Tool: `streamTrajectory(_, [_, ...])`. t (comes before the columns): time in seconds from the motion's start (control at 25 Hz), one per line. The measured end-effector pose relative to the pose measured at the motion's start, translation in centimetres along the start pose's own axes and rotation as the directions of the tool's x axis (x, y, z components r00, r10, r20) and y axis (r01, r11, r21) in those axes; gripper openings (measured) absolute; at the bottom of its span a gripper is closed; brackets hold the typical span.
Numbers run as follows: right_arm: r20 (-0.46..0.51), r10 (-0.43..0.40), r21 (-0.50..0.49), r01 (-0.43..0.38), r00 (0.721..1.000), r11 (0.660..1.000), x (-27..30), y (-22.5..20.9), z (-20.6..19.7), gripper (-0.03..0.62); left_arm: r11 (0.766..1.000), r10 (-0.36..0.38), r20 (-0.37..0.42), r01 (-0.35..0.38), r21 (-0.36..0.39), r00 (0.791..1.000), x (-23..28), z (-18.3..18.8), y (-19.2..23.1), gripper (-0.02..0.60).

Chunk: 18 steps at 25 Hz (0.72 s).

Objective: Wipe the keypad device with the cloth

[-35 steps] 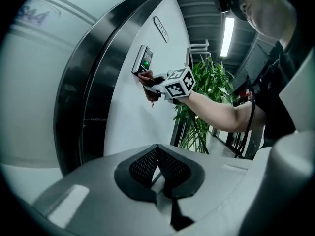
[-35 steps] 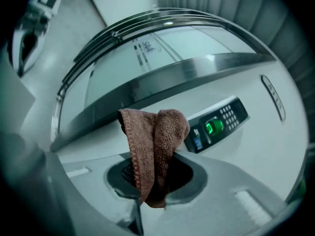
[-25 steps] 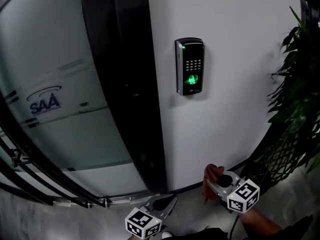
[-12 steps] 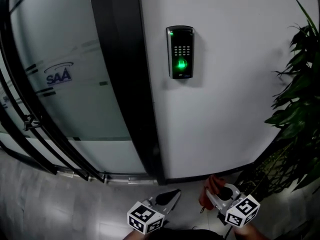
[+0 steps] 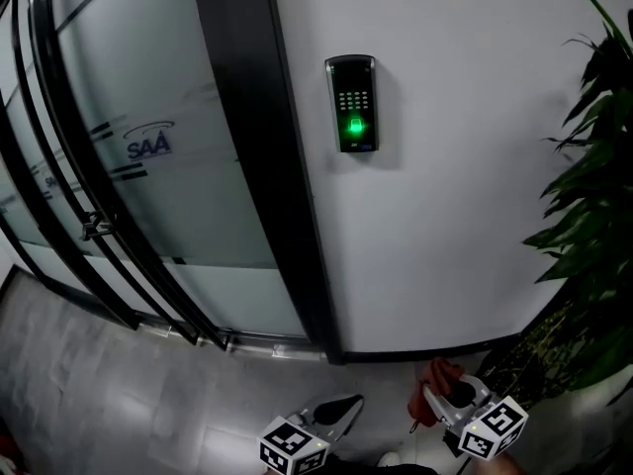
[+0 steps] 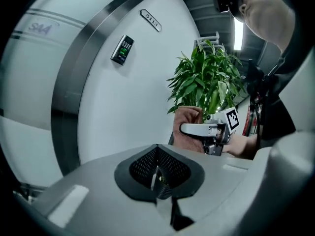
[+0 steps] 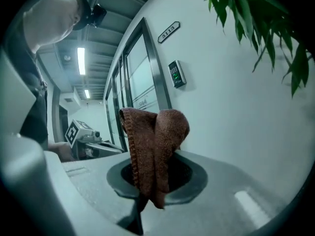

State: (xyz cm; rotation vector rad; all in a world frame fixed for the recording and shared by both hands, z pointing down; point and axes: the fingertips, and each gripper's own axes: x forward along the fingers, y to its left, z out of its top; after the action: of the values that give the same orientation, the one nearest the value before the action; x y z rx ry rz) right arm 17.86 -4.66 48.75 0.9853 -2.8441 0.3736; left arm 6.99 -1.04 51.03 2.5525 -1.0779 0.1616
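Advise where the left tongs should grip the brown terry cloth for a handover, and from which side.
Take the brown terry cloth by its folded upper lobe, which stands clear above the right tongs; its lower end is pinched there. Probably come in from the left, across the fold. The left tongs are shut: open them first.

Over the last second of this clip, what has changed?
The camera has swung: the keypad device now sits higher in the head view, more floor shows, and both grippers sit lower in frame. Nothing was taken or let go. The right gripper stays shut on the cloth, the left gripper shut and empty, both far below the device.
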Motion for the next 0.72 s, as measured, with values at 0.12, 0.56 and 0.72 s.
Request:
streamTrajectory(0.12, [-0.001,-0.022,-0.008,0.022,1.0,1.0,-0.3,0.2,-0.1,0.055,1.0,-0.018,-0.004,0.018,0.01,1.0,0.1,0.4,-0.4,0.017])
streamTrajectory(0.56, [-0.001,-0.098,-0.032,0.098,0.995,0.995,2.4,2.7,-0.5,0.054,0.994,-0.088,-0.011,0.088,0.058,0.996,-1.8,2.9,2.2,0.017])
streamTrajectory(0.72, [-0.005,-0.116,-0.03,0.116,0.993,0.993,3.1,3.4,-0.9,0.054,0.992,-0.11,-0.014,0.11,0.068,0.994,-2.1,3.0,2.9,0.017])
